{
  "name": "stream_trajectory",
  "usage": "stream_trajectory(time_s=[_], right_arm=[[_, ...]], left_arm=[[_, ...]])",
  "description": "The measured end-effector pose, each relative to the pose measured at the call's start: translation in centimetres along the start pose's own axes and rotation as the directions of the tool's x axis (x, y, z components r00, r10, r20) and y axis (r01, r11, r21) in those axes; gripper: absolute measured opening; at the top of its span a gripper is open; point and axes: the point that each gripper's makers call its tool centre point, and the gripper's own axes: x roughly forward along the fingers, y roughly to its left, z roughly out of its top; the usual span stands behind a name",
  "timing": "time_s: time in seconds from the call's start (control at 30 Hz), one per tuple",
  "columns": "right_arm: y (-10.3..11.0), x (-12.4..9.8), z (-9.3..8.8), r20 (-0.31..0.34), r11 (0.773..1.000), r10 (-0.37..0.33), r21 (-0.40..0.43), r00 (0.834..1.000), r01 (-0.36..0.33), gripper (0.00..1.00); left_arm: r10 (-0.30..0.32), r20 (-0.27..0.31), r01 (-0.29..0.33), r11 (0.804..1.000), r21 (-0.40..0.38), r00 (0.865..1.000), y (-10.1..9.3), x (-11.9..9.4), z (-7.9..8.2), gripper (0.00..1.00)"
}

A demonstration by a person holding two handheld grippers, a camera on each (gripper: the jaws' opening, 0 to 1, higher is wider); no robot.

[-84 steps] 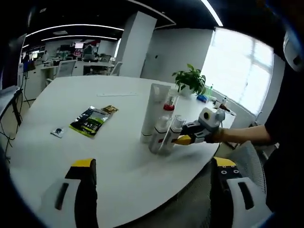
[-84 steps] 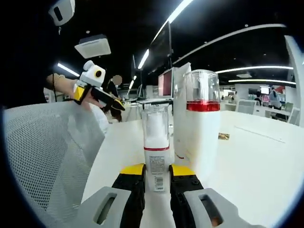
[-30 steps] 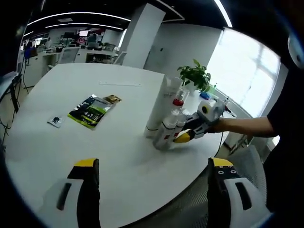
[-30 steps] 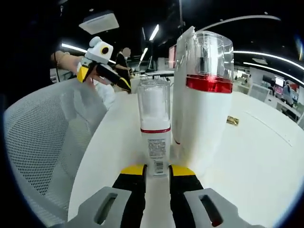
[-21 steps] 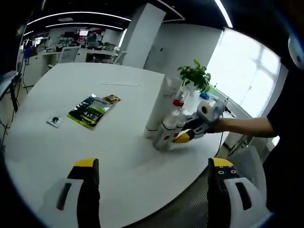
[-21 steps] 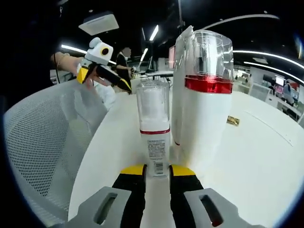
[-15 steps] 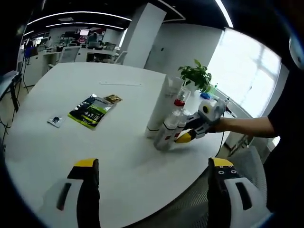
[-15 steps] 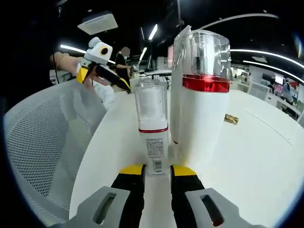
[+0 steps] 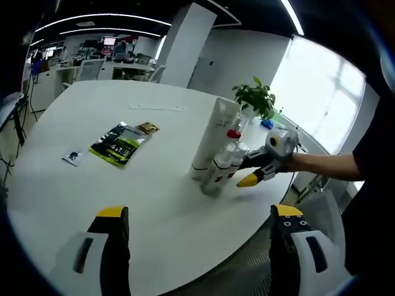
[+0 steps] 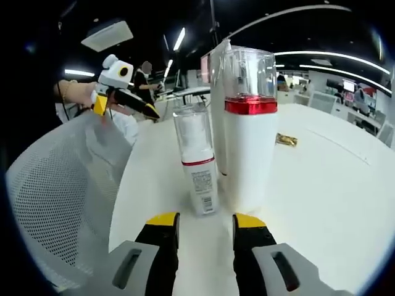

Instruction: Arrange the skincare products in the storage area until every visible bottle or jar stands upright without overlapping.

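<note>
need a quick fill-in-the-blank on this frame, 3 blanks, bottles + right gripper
The right gripper has its jaws ____, with the small bottle just beyond them, not clamped.
The band under the clear cap of the larger white bottle is ____.
In the left gripper view, the dark green packet lies ____ on the white table.

Missing words: open; red; flat

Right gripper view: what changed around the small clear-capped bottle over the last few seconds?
The right gripper let go of the small bottle: its fingers, earlier closed on the bottle's base, have spread and drawn back, leaving it standing free on the table. The red-banded bottle stayed upright beside it, and the left gripper stayed open, away from the bottles.
</note>
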Motion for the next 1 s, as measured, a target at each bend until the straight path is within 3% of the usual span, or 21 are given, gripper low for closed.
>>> stream_trajectory(time_s=[0.2,0.37,0.47,0.57,1.0], right_arm=[[0.3,-0.7,0.0,-0.008,0.999,-0.022,0.023,1.0,0.022,0.44],[0.7,-1.1,-0.1,-0.012,0.999,-0.032,0.036,0.999,0.033,0.47],[1.1,-1.5,0.0,-0.01,0.998,-0.038,0.049,0.999,0.038,0.51],[0.9,-1.9,0.1,0.003,0.996,-0.052,0.072,0.999,0.051,0.54],[1.9,-4.3,1.5,0.084,0.987,-0.106,0.128,0.991,0.095,0.7]], left_arm=[[0.006,0.01,-0.006,1.0,-0.007,1.0,0.2,-0.1,0.2,0.88],[-0.001,0.006,0.001,1.0,0.007,1.0,-0.1,-0.2,0.2,0.88],[0.007,-0.004,-0.006,1.0,0.02,1.0,-0.1,-0.3,0.1,0.95],[0.029,-0.026,-0.028,0.999,0.027,0.999,0.2,-0.4,-0.3,0.99],[0.057,-0.012,-0.057,0.998,0.017,0.998,-0.3,-1.1,-0.4,0.98]])
